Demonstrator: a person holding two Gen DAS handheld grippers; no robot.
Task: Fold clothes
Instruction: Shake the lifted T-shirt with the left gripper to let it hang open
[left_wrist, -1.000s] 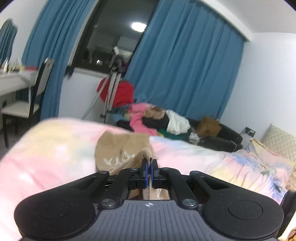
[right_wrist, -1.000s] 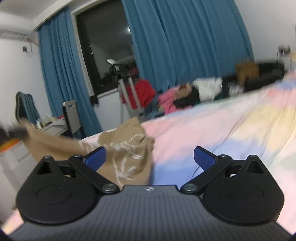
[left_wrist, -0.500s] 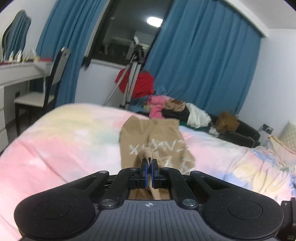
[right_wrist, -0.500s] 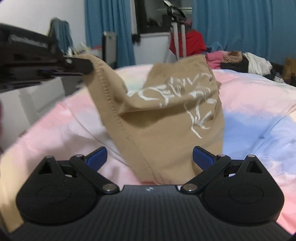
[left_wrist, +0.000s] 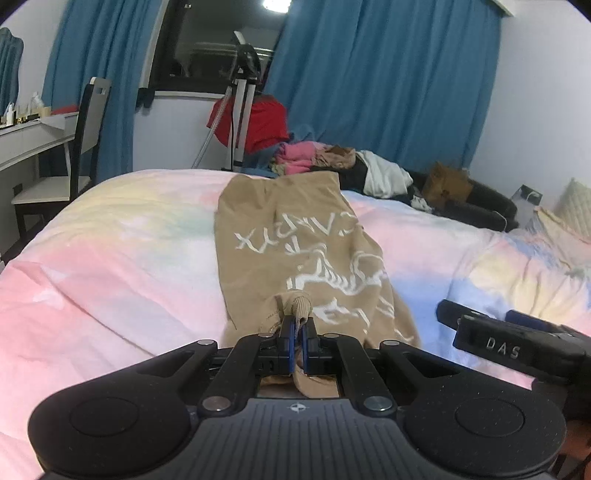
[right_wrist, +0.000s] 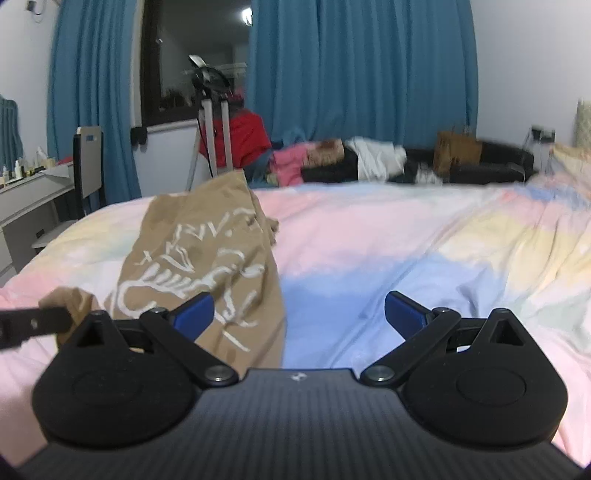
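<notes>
Left wrist view: nearest the lens, the left gripper (left_wrist: 296, 330) is clamped on a bunched edge of the tan T-shirt (left_wrist: 295, 243), a small roll of fabric standing up between its blue pads. From that pinch the shirt runs away across the bed (left_wrist: 110, 266) towards its far edge, lying as a long, narrow, roughly doubled strip with the white print facing up and a few slack wrinkles. At the right, the right gripper (left_wrist: 517, 339) hovers just beside the shirt; its own view shows its jaws spread wide with nothing between them, over the blue and pink patches of the duvet. By my reading the fold is partly made: the shirt seems narrowed lengthwise, but the held end is not yet laid down and the crosswise folds remain. Beyond the bed, a heap of unfolded clothes (left_wrist: 332, 162) waits.
</notes>
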